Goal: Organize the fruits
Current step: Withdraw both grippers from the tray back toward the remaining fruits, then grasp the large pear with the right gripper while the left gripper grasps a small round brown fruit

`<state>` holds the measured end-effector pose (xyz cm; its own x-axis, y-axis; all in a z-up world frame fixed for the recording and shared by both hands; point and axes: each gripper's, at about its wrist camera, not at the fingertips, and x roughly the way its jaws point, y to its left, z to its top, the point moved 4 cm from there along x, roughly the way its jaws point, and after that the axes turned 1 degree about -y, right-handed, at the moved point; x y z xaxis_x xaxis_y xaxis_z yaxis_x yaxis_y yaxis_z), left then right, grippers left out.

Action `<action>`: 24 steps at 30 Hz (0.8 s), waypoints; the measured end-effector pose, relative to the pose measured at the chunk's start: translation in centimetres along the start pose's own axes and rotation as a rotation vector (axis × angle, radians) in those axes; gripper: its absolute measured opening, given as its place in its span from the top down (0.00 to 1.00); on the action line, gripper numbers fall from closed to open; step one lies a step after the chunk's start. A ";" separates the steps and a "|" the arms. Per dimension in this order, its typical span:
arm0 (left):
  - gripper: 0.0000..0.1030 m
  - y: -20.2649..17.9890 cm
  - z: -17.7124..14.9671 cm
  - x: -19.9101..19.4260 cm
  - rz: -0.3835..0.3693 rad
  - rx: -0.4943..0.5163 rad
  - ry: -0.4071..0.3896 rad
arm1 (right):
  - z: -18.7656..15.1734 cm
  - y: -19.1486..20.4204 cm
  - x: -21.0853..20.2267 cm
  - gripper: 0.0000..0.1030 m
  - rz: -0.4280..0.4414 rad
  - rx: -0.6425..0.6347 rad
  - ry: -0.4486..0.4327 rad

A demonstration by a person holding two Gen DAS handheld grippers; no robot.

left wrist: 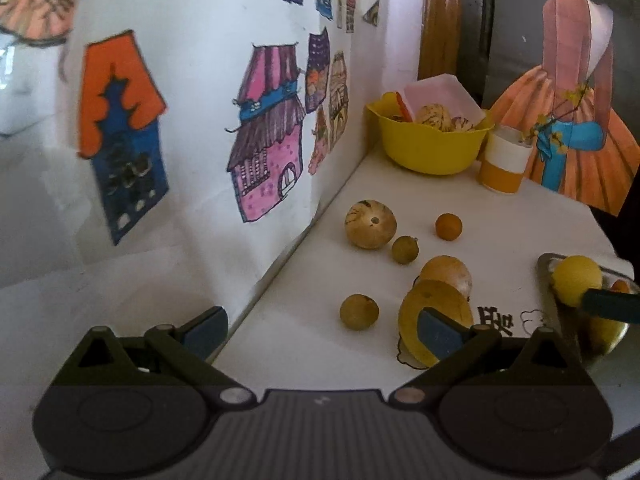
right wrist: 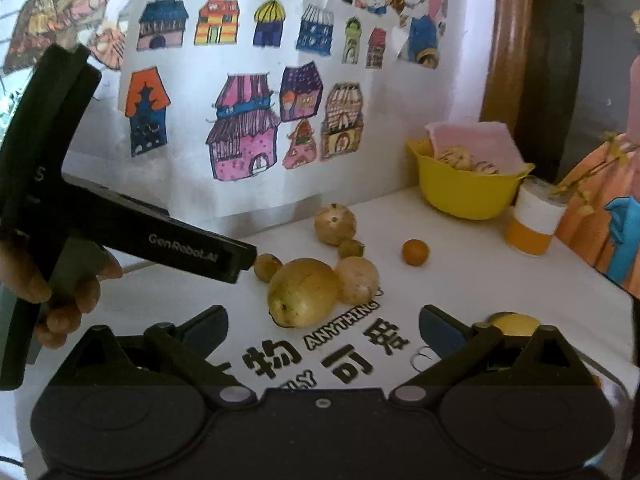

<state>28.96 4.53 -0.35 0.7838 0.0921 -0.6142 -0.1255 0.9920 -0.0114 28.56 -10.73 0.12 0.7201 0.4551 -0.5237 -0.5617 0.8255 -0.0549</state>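
Loose fruits lie on the white table: a large yellow fruit (right wrist: 302, 292), a tan round one (right wrist: 357, 280), a speckled one (right wrist: 334, 224), a small orange one (right wrist: 415, 252) and small olive ones (right wrist: 267, 266). My right gripper (right wrist: 322, 330) is open just in front of the large yellow fruit, holding nothing. A yellow ball-like fruit (left wrist: 577, 280) rests on a metal tray (left wrist: 547, 280) beside the right gripper's finger. My left gripper (left wrist: 320, 332) is open and empty at the table's left edge, near the olive fruit (left wrist: 359, 311).
A yellow bowl (left wrist: 428, 152) with speckled fruits and a pink tray stands at the back, an orange-and-white cup (left wrist: 504, 164) beside it. A drawing-covered wall (left wrist: 240, 120) runs along the table's left side. A hand (right wrist: 60, 292) holds the left gripper.
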 end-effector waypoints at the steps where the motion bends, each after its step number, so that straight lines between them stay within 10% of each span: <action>1: 0.01 0.0 0.0 0.2 -0.007 0.005 -0.006 | 0.0 0.1 0.7 0.07 0.002 0.003 0.008; 24: 0.18 0.3 -0.8 4.1 -0.027 -0.017 -0.004 | 0.4 0.2 8.2 0.26 0.053 0.064 0.082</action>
<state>31.61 5.13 -3.48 0.7895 0.0654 -0.6103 -0.1141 0.9926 -0.0412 34.53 -6.71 -3.82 0.6527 0.4724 -0.5923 -0.5695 0.8215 0.0278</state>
